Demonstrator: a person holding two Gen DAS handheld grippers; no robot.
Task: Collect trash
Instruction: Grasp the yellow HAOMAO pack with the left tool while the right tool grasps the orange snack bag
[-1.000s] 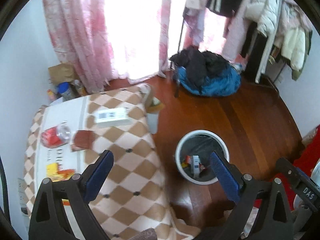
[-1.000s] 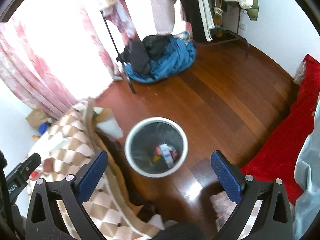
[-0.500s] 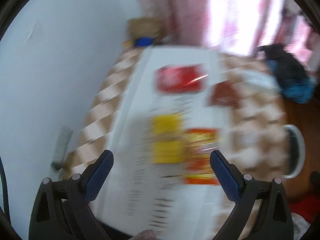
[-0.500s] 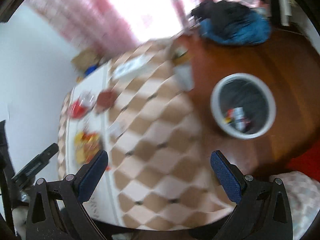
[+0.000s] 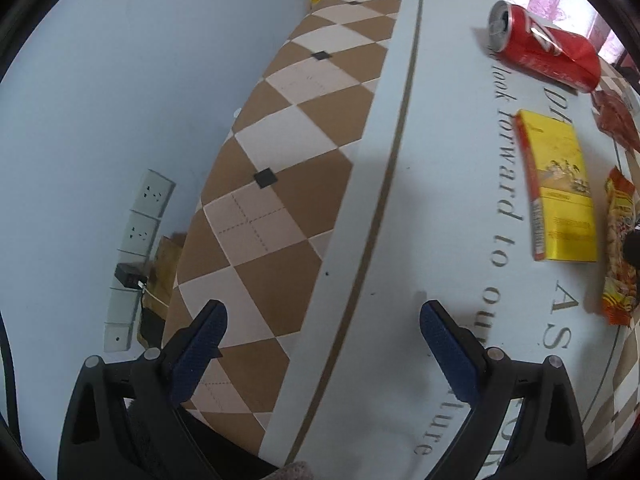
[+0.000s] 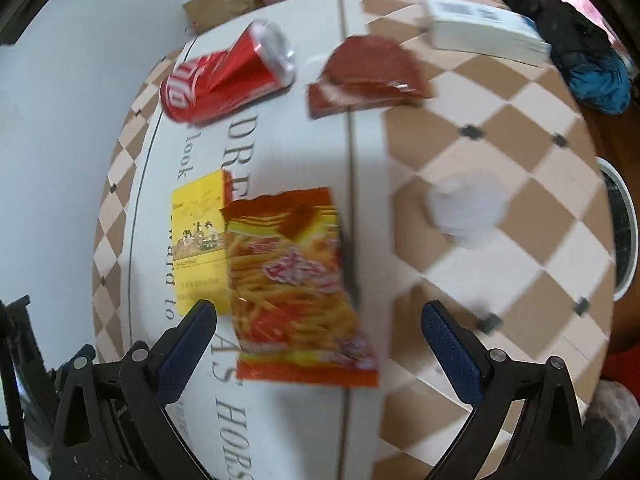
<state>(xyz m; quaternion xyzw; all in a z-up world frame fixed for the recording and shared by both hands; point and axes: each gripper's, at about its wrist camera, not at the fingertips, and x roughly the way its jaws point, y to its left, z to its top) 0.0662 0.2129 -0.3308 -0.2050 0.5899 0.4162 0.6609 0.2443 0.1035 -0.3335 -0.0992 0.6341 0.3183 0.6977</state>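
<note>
An orange snack bag (image 6: 298, 280) lies flat on the bed cover, just ahead of my open, empty right gripper (image 6: 318, 320). Beside it lie a yellow box (image 6: 198, 240), a dented red can (image 6: 228, 74), a dark red wrapper (image 6: 366, 74) and a crumpled white tissue (image 6: 466, 208). The white trash bin (image 6: 622, 236) shows at the right edge. My left gripper (image 5: 322, 326) is open and empty above the cover's left side; the can (image 5: 544, 50), yellow box (image 5: 560, 188) and snack bag (image 5: 618, 244) lie far to its right.
A white box (image 6: 486, 30) lies at the bed's far side. A wall with power sockets (image 5: 138, 232) is left of the bed. A blue and black clothes pile (image 6: 588, 68) lies on the wooden floor.
Both grippers have swung from over the bin and floor to low over the bed. The trash on the cover now fills the views; the bin has slid to the right edge.
</note>
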